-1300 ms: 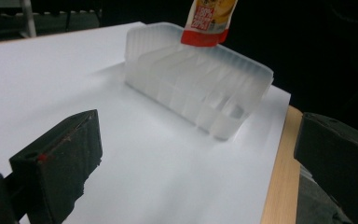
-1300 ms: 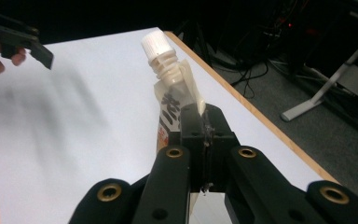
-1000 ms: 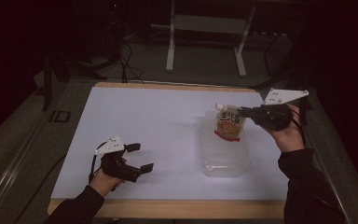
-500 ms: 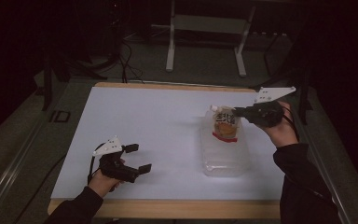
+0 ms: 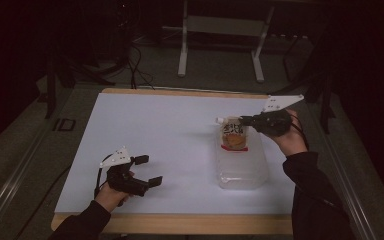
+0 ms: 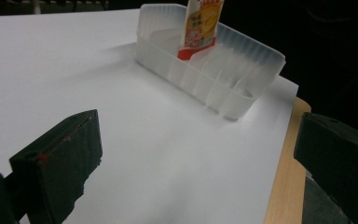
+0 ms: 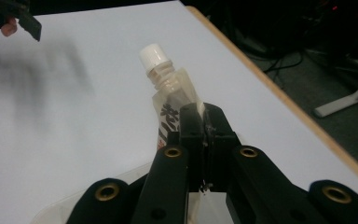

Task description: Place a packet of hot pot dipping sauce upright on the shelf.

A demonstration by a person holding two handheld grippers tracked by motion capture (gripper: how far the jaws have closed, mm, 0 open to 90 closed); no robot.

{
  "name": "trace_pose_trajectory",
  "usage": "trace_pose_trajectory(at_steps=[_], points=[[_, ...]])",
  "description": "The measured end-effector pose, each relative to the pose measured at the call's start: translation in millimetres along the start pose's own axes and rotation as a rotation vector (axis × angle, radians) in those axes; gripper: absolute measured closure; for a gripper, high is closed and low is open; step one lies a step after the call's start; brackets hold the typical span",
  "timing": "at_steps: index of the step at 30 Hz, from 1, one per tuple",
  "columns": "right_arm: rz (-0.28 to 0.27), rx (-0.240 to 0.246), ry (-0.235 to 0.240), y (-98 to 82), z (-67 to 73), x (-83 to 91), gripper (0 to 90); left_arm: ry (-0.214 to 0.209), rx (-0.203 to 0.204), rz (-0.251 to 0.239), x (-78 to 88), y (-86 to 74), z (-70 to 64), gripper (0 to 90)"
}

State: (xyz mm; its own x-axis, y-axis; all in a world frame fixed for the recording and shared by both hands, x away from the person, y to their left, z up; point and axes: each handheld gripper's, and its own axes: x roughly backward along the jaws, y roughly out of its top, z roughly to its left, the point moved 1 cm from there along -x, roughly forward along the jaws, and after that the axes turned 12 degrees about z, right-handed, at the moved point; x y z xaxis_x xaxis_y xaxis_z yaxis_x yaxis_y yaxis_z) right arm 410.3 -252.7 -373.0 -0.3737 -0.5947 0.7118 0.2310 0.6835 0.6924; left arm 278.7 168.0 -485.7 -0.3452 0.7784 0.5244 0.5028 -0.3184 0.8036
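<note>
Gripping a soft spout pouch over the clear bin

Waiting nearest, the left gripper (image 5: pixel 147 171) is resting on the white table (image 5: pixel 170 130) with jaws spread wide and empty; farther off, the right gripper (image 7: pixel 204 122) is pinching the spout pouch (image 5: pixel 234 135) just below its capped neck, 2 jaws clamped; the pouch is looking light, floppy and slippery, hanging upright in the clear bin (image 5: pixel 242 167).

Black grippers: left gripper (image 5: pixel 147 171), right gripper (image 5: pixel 243 120). Grey three-cornered plates on top. Brass screws. Dark sleeves.
</note>
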Motion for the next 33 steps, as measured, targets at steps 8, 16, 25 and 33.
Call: trace_pose_trajectory(at_steps=[8,16,25,33], points=[[-0.019,-0.046,0.05,-19.9,1.2,-15.4,87.7,-0.002,-0.001,-0.006,-0.3,-0.3,0.1,1.0],[-0.043,-0.114,0.05,-46.6,-2.0,-18.1,87.0,0.002,-0.017,0.003,-1.3,-0.3,-1.4,1.0],[-0.053,-0.152,0.005,-52.9,-4.3,-5.3,73.1,0.002,-0.025,0.003,-1.6,-0.2,-2.0,1.0],[-0.092,-0.177,-0.016,-40.1,7.7,10.4,46.3,0.008,-0.032,0.011,-2.0,-1.2,-3.5,1.0]])
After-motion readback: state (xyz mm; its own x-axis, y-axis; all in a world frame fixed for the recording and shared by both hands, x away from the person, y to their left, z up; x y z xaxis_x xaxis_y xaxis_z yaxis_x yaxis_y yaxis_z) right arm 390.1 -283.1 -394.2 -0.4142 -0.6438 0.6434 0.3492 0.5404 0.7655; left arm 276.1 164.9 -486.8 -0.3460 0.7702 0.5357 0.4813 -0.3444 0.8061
